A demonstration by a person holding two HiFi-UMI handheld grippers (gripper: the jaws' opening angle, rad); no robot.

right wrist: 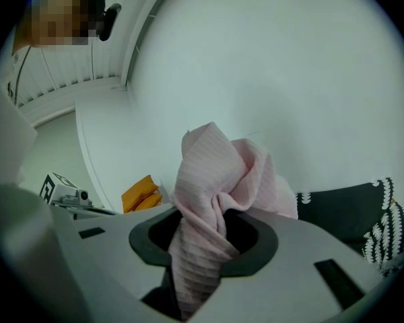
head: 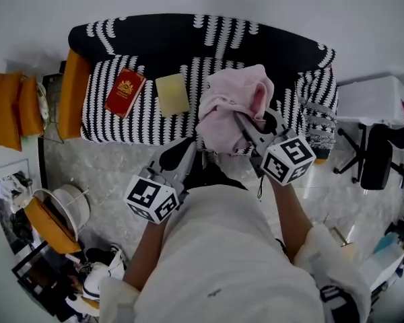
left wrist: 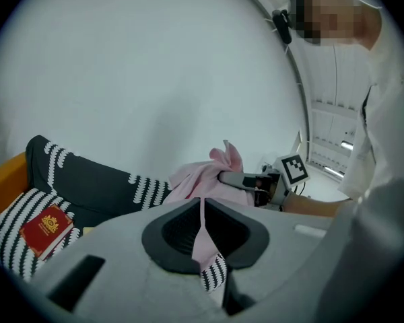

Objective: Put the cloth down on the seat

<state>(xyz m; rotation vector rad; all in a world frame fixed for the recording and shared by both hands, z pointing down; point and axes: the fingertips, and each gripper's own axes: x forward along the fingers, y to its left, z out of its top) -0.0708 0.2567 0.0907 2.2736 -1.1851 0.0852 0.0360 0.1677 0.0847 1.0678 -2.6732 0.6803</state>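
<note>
A crumpled pink cloth (head: 232,103) hangs over the right half of the black-and-white striped seat (head: 114,130). My right gripper (head: 246,123) is shut on it, and the fabric bunches up between the jaws (right wrist: 202,247) and spills above them (right wrist: 215,180). My left gripper (head: 182,155) sits lower, at the seat's front edge, just left of the cloth's hanging end. Its jaws (left wrist: 202,221) stand together with only a thin slit, through which pink cloth and striped fabric show. The cloth (left wrist: 202,173) and my right gripper (left wrist: 232,177) appear beyond it.
A red booklet (head: 124,91) and a pale yellow pad (head: 172,94) lie on the seat's left half. An orange cushion (head: 74,93) leans at its left end. A black office chair (head: 377,153) stands at the right. A round white basket (head: 64,207) sits on the floor at the left.
</note>
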